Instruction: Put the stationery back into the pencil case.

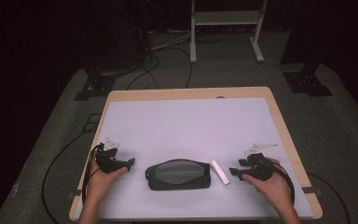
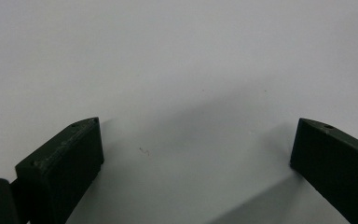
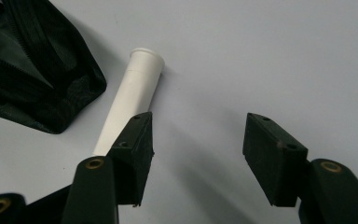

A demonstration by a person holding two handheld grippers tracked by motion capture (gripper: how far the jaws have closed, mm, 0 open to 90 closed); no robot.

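**Two grippers flank a dark pouch and a white tube**

A black pouch (image 1: 179, 174) lies near the front edge of the table (image 1: 186, 93), roughly at its middle. It is soft, with a long rounded outline and a grey mesh-like panel on top; in the right gripper view its fabric (image 3: 32, 79) looks matte and creased, with a zipper line running across it. Just right of the pouch lies a white tube (image 1: 219, 172), smooth and cylindrical, with a small flared lip at one end (image 3: 130, 98).

The right gripper (image 1: 237, 172) sits right of the tube, its blocky black jaws about half open and nothing between them; one jaw overlaps the tube's end, and whether it touches is unclear. The left gripper (image 1: 129, 162) rests left of the pouch, its jaws spread wide over the bare pale mat (image 2: 177, 70), holding nothing. The mat is flat and matte, edged by light wood.
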